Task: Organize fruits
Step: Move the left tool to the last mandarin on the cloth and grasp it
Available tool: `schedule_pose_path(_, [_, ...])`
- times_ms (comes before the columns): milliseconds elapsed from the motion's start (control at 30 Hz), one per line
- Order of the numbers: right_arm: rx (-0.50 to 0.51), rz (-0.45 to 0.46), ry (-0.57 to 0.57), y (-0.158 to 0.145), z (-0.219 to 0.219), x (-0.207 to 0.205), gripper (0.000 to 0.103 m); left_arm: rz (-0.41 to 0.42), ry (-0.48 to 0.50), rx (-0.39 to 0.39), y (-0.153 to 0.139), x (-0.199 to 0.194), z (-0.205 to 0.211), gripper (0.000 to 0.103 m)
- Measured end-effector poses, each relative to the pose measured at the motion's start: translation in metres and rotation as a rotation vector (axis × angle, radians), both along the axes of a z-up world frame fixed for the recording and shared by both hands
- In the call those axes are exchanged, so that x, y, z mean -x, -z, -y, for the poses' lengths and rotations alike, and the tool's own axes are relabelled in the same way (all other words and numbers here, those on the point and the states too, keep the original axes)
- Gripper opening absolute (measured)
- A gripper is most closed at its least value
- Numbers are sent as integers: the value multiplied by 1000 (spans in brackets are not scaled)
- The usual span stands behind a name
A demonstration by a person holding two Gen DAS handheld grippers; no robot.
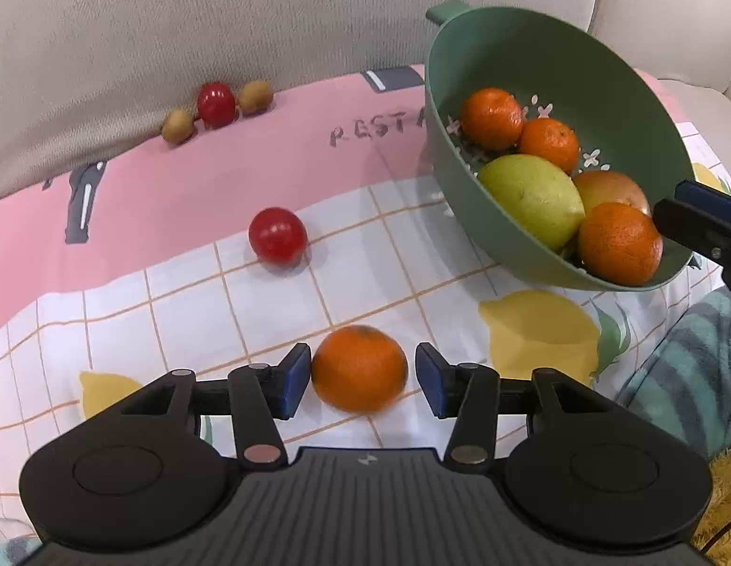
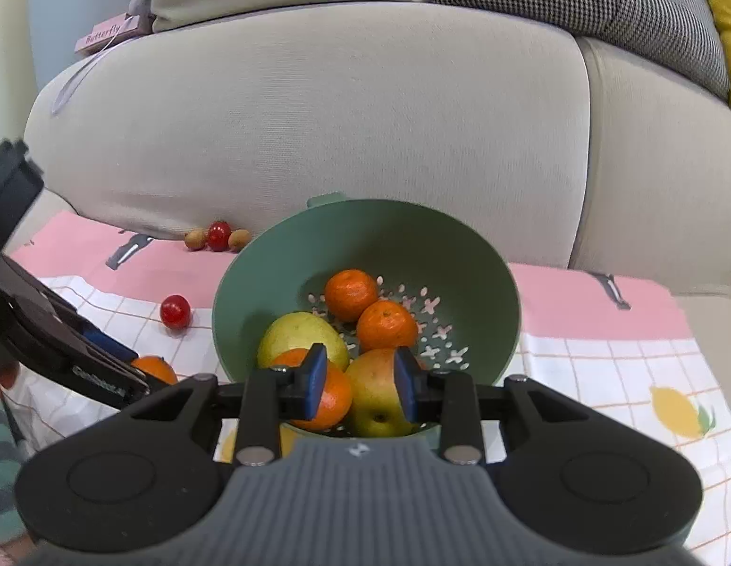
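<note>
Sofa cloth (image 1: 176, 311): orange (image 1: 359, 368) between part-open left tongs (image 1: 363, 379), ungripped; centre, then squeeze gently. Right tongs (image 2: 360, 384) nearly closed, pinching tilted bowl (image 2: 365, 236) rim.

On the near part of the checked cloth (image 1: 186, 311), open room is left to the left of the mandarin (image 1: 359, 368), which lies between the open pads of the left gripper (image 1: 360, 379); the left pad seems to touch it, the right stands clear. Farther off, a cherry tomato (image 1: 277, 236) stands alone with bare cloth on every side. The far edge is closed by the sofa back (image 1: 223, 14), against which two small brown fruits and a second tomato (image 1: 216, 104) are lined up. The right side is blocked by the tilted green colander (image 1: 544, 47), crowded with fruit, its near rim taken up by the right gripper (image 2: 360, 389).
</note>
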State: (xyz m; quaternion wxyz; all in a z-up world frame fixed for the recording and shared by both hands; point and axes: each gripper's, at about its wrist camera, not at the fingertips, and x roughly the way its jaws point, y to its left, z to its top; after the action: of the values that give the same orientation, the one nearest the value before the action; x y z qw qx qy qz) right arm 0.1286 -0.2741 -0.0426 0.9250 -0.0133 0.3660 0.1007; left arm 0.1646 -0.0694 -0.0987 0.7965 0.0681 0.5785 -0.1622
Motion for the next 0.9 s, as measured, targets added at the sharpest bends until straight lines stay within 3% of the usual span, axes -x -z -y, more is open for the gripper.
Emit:
schedule_pose_path(200, [-143,-69,-25,2,1,-2,33,-21,16,-29,7,1,2,47])
schedule_pose_path(300, [-140,-87,-24,4,-3,-3,40,-24,48,-55,7,4,6,47])
schedule_pose_path(700, [-176,-177,31,15,1,-11,43,-92,130,-124,7,14,7,60])
schedule_pose_path(833, [-180,-174,34,14,2,-11,41,-121,145,-157,14,18,8,60])
schedule_pose_path(900, [-178,-166,34,12,2,-10,41,-127,150,-151,14,20,7,52])
